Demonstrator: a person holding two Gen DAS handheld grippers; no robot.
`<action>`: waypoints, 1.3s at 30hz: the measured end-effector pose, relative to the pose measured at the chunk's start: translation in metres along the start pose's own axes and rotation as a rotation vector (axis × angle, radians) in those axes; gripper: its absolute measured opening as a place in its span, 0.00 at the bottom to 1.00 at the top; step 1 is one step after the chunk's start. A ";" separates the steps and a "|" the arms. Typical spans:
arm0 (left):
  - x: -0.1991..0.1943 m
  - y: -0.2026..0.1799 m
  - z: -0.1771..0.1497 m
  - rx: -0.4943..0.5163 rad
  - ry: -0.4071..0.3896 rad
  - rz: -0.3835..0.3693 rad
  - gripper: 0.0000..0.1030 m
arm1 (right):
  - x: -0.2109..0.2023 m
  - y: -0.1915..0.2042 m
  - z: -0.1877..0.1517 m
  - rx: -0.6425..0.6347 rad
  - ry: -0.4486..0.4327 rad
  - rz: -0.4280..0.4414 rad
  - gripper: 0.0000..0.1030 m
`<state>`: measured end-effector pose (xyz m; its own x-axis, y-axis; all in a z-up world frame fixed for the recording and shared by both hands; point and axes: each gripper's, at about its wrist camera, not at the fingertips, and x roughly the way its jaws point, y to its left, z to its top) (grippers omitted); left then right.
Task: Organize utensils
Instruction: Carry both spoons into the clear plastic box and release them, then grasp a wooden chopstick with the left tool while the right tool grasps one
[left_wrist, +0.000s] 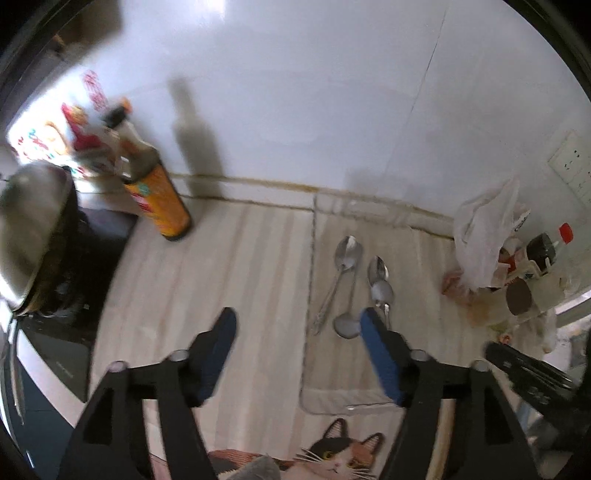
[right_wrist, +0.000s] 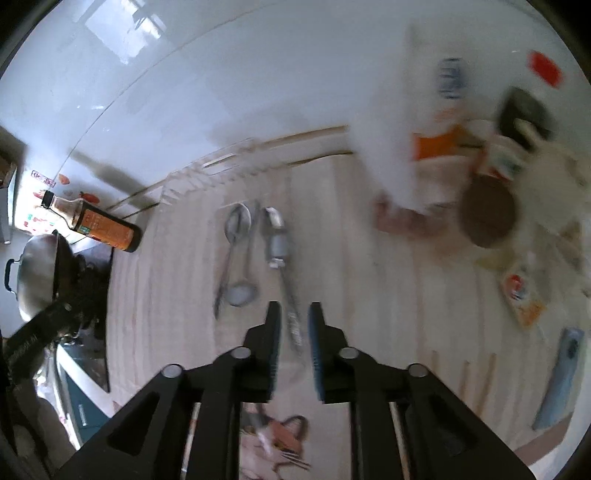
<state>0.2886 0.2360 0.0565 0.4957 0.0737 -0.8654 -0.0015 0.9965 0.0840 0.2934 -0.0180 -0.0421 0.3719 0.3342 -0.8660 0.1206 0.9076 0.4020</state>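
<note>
Both hand-held grippers hang empty over 4 spoons.
Left hand-held gripper (left_wrist: 297, 325) gapes wide; right hand-held gripper (right_wrist: 294, 321), narrowly parted, straddles a spoon handle (right_wrist: 293, 325): settle lower, centre it, then pinch.

shiny metal spoons (left_wrist: 345, 258) in a clear plastic tray (left_wrist: 314, 229); glossy wall (left_wrist: 295, 92).

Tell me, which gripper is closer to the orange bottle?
Left. The left gripper hangs just right of the orange bottle, nothing between them. The right gripper sits farther right, over the spoons.
</note>
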 end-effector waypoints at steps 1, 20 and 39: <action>-0.005 0.000 -0.006 0.002 -0.032 0.020 0.87 | -0.006 -0.007 -0.005 0.009 -0.015 -0.006 0.31; 0.061 -0.121 -0.163 0.170 0.256 -0.105 0.62 | -0.022 -0.193 -0.140 0.258 0.053 -0.141 0.32; 0.112 -0.165 -0.205 0.284 0.434 -0.175 0.03 | 0.002 -0.218 -0.161 0.273 0.135 -0.108 0.31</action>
<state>0.1662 0.0882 -0.1557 0.0631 -0.0219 -0.9978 0.3135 0.9496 -0.0010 0.1201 -0.1744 -0.1795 0.2206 0.2873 -0.9321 0.4018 0.8440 0.3552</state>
